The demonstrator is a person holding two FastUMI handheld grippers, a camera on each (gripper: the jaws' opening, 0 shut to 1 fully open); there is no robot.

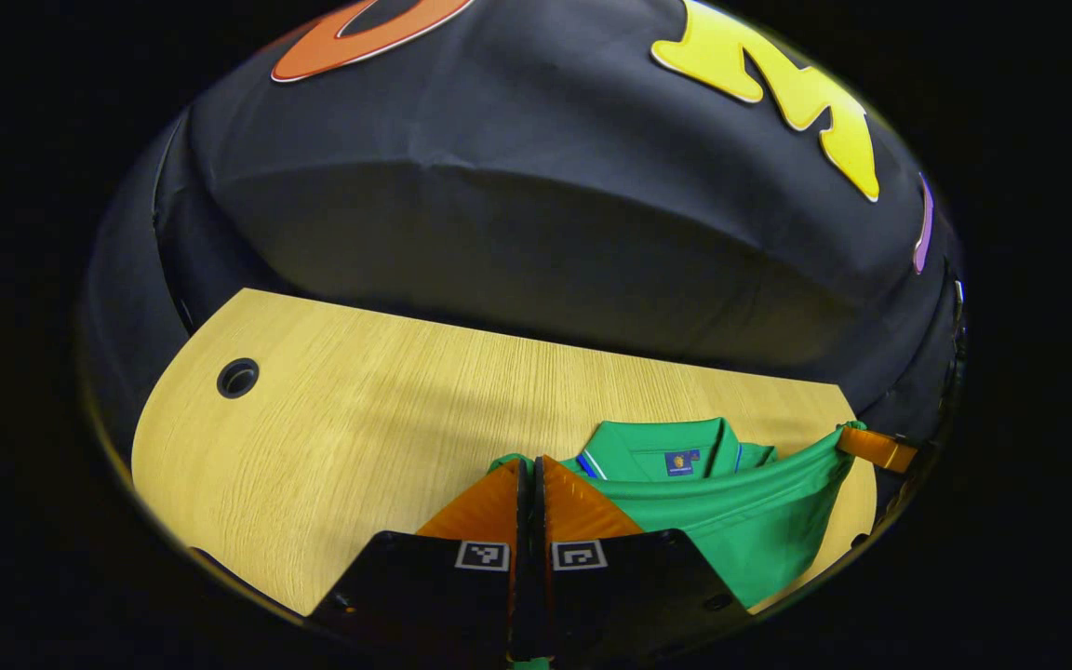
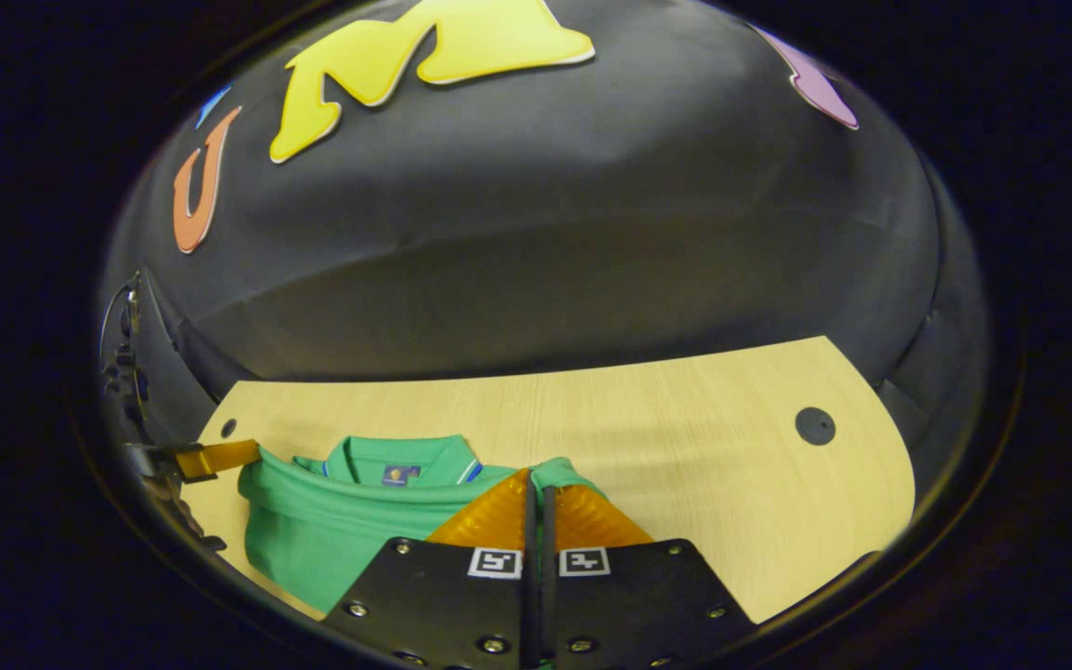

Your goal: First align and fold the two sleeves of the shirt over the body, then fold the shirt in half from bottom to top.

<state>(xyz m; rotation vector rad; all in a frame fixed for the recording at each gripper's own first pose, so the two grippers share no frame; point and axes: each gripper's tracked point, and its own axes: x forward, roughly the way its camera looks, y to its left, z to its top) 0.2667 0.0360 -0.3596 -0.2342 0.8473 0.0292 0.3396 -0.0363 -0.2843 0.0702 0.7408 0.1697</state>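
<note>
A green polo shirt [image 1: 731,512] lies on the wooden table [image 1: 341,437], its collar [image 1: 657,448] toward the wall. In the left gripper view my left gripper [image 1: 529,462] is shut on a corner of the shirt's edge, with green cloth showing at the fingertips. The right gripper [image 1: 876,449] holds the other corner at the far right, and the cloth is stretched between the two above the body. In the right gripper view my right gripper [image 2: 536,479] is shut on the shirt [image 2: 331,530]. The left gripper [image 2: 210,458] pinches the far corner, and the collar [image 2: 396,461] lies just behind the raised edge.
The table has a round cable hole [image 1: 238,377] near its far left corner and another cable hole [image 2: 815,425] near the far right. Black cloth wall rises right behind the table's back edge. Bare wood [image 2: 685,465] stretches on both sides of the shirt.
</note>
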